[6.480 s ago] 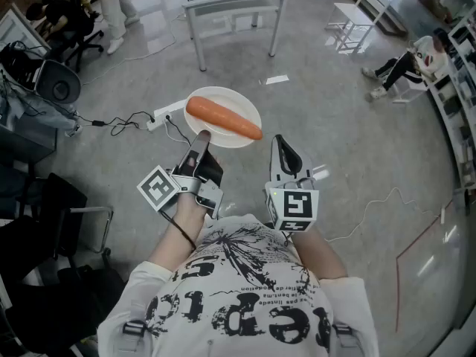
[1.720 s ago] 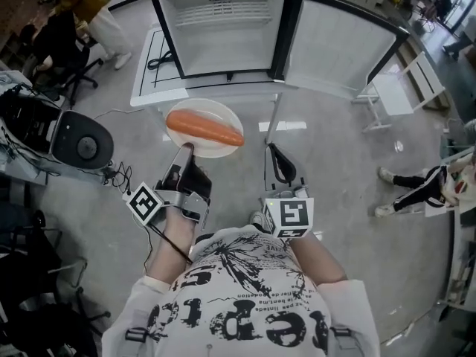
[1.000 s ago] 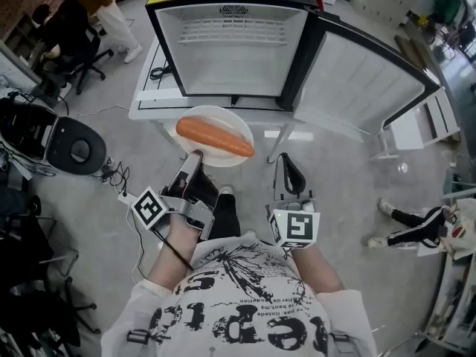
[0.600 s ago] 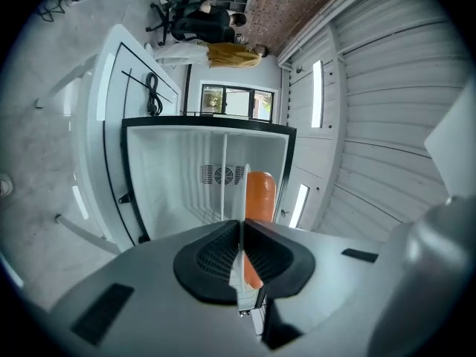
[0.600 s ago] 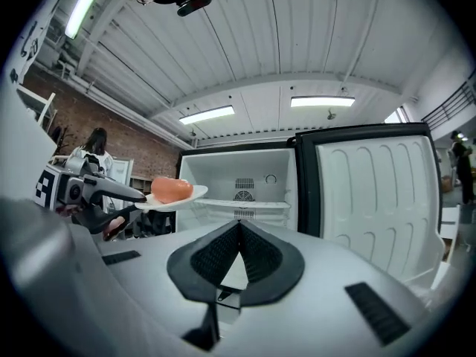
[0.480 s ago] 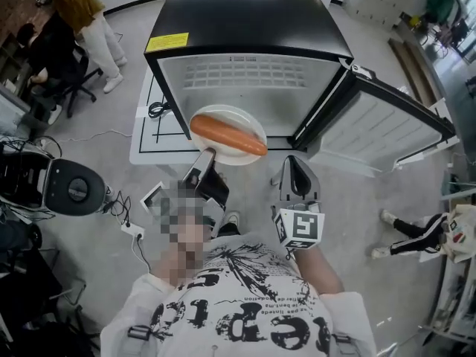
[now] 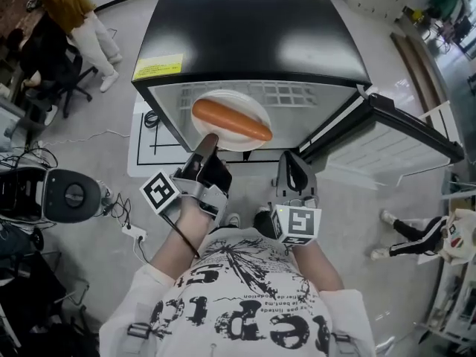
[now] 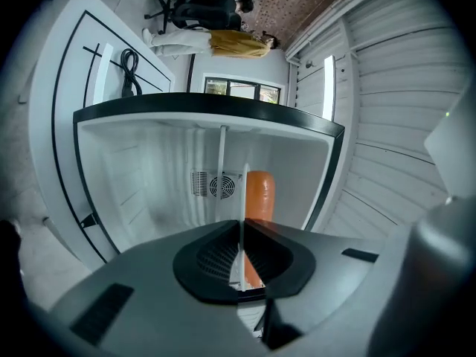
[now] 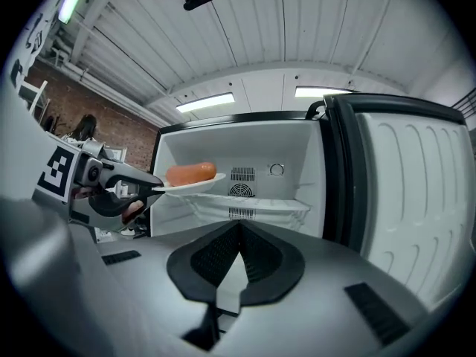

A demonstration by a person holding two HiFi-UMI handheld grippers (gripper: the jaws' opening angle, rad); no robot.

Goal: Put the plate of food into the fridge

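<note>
A white plate carries one long orange sausage. My left gripper is shut on the plate's near rim and holds it level at the mouth of the small black fridge. In the left gripper view the plate's edge runs between the shut jaws, with the sausage beyond. The right gripper view shows the plate just over the fridge's wire shelf. My right gripper is shut and holds nothing, below the open door.
The fridge door swings open to the right. A white table stands left of the fridge. A round black device sits on the floor at left. People are at the far left, and another at the right edge.
I have come closer to the fridge. The plate has moved forward from in front of the table up to the fridge opening. Both grippers stay shut.
</note>
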